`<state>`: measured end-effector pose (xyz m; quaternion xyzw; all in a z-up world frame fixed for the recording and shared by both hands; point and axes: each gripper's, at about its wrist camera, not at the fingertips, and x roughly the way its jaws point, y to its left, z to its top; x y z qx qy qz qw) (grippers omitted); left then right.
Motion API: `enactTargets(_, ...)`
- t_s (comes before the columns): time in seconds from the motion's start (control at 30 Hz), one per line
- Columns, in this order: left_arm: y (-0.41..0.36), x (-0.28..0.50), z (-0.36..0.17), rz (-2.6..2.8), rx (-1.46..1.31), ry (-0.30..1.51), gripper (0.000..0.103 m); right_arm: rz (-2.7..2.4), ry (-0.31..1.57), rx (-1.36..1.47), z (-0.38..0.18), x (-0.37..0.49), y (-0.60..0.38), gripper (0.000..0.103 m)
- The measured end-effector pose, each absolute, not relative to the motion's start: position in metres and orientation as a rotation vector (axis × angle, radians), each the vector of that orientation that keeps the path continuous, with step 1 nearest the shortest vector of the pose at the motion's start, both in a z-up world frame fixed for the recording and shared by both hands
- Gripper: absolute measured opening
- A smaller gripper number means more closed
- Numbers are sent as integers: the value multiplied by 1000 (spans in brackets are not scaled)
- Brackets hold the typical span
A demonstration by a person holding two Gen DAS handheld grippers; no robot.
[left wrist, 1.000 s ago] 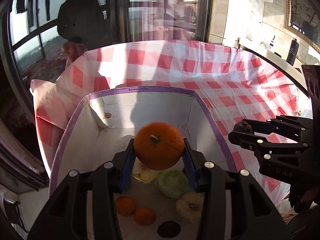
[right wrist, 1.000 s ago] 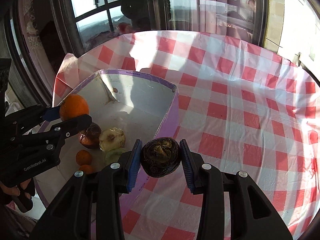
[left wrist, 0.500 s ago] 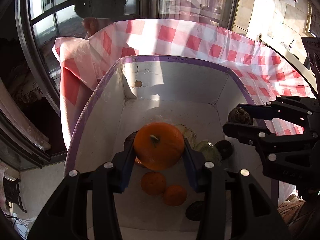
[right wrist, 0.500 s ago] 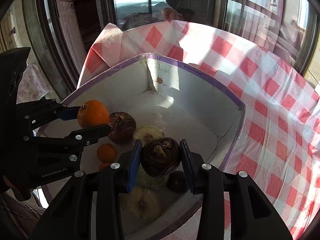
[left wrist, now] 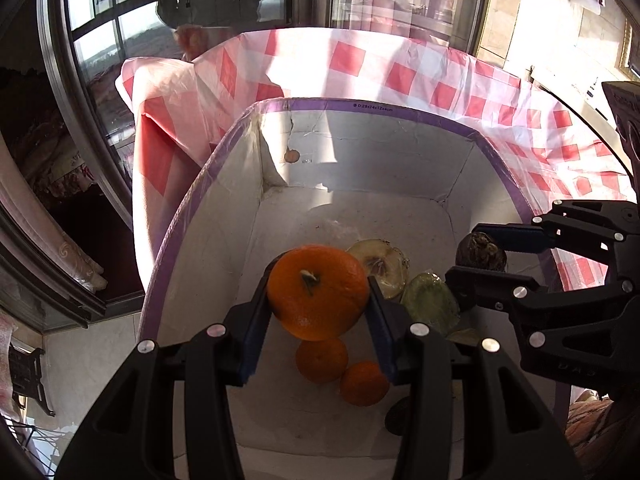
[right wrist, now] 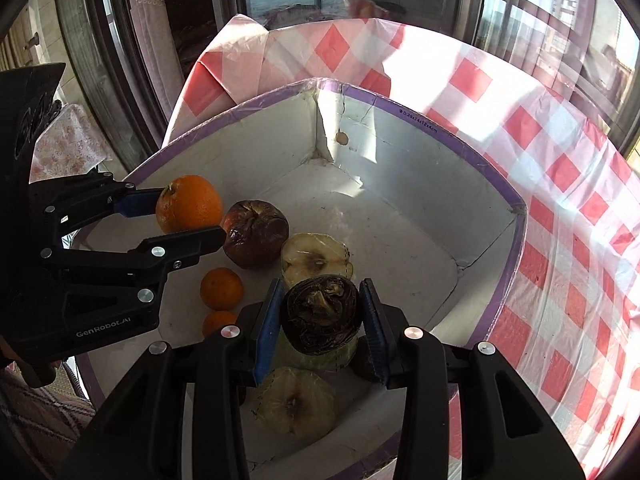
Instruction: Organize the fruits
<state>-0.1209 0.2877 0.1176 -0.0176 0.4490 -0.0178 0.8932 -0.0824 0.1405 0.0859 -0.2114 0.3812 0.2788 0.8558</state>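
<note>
My left gripper (left wrist: 318,306) has just been opening around the orange (left wrist: 318,292), which sits between the pads with contact loosening. My right gripper (right wrist: 320,320) clenches the dark shrivelled fruit (right wrist: 320,312). Both have travelled from the checked cloth (right wrist: 560,184) over the box (left wrist: 400,106), above its near-end fruit pile, so dropping looks imminent.

A: What's hidden in the box (left wrist: 500,168)?
B: Dark fruit (left wrist: 400,416) mostly behind left gripper (left wrist: 318,300) finger; type unclear. Green wrapped fruit (right wrist: 320,354) sits half-hidden under right gripper's (right wrist: 322,312) load.
A: Edges?
B: Box's near wall cut off at btm
</note>
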Motion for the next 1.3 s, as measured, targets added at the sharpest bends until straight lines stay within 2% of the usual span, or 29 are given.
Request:
enactTargets(0.07,288,-121,123,-29,-31,904,61,582,806,-436,86,-82,140,42)
enactTargets(0.13,290,-124,132,-23,-35,869,78,575,808,-427,87,-82,139,51)
enactTargets(0.17,291,-125,136,-14,-33,849,82,567,806,-423,88,-81,138,53)
enactTargets(0.23,293,-128,146,-13,-42,804,97,557,807,-406,90,-81,135,62)
enactTargets(0.3,295,-132,155,-13,-51,766,101,551,801,-398,93,-81,133,66)
enactTargets(0.33,294,-133,158,-12,-46,761,101,549,800,-398,95,-81,133,68)
enactTargets(0.4,291,-131,161,-3,-22,770,101,552,804,-396,98,-81,132,78)
enactTargets(0.53,290,-130,163,18,-5,803,101,565,820,-407,104,-84,135,87)
enactTargets(0.67,292,-120,160,144,31,917,101,585,916,-458,101,-83,143,87)
enactTargets(0.97,292,-120,156,127,-2,961,101,591,945,-555,86,-98,153,87)
enactTargets(1.3,292,-117,141,115,-41,1039,101,571,969,-531,83,-97,146,87)
